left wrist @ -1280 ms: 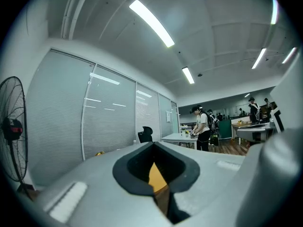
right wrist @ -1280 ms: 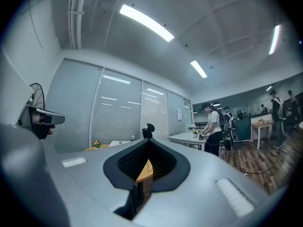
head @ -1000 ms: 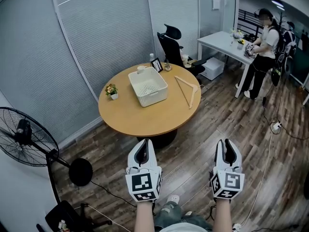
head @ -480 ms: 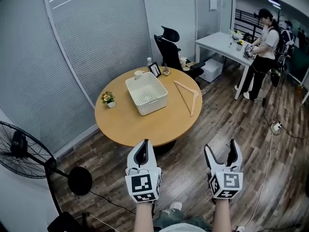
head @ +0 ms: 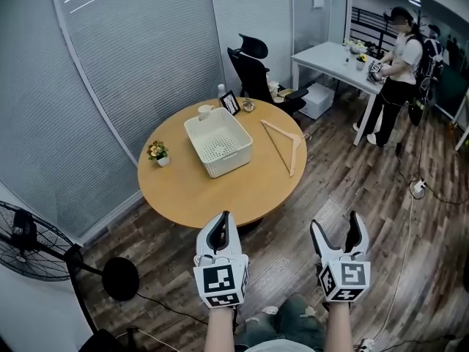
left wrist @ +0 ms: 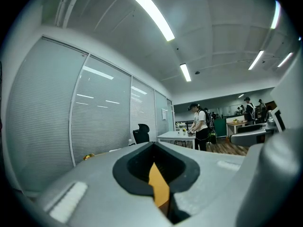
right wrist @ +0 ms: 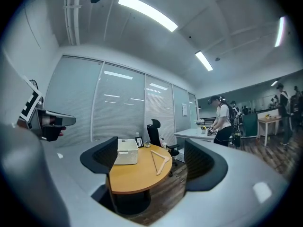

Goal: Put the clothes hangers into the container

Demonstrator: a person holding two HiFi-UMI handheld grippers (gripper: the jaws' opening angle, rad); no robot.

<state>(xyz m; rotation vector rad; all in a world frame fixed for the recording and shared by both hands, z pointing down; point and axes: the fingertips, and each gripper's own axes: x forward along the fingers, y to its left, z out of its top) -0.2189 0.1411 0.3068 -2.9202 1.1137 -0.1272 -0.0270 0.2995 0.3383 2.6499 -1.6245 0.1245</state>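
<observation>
A wooden clothes hanger (head: 283, 142) (right wrist: 158, 161) lies flat on the right part of the round wooden table (head: 190, 193) (right wrist: 137, 176). Left of it stands an empty white perforated basket (head: 218, 142) (right wrist: 127, 152). Both grippers hover over the floor, short of the table's near edge. My left gripper (head: 220, 226) is shut with nothing in it; its jaws meet in the left gripper view. My right gripper (head: 338, 226) (right wrist: 151, 164) stands open and empty, with the table and hanger seen between its jaws.
On the table's far side are a small flower pot (head: 157, 152), a photo frame (head: 231, 103), a white cup (head: 204, 111) and a bottle. A black office chair (head: 248, 67) stands behind it. A standing fan (head: 33, 244) is at left. A person (head: 396, 75) works at a white desk (head: 333, 56).
My right gripper has gone from shut to open. The view has moved a little closer to the table. The left gripper stays shut.
</observation>
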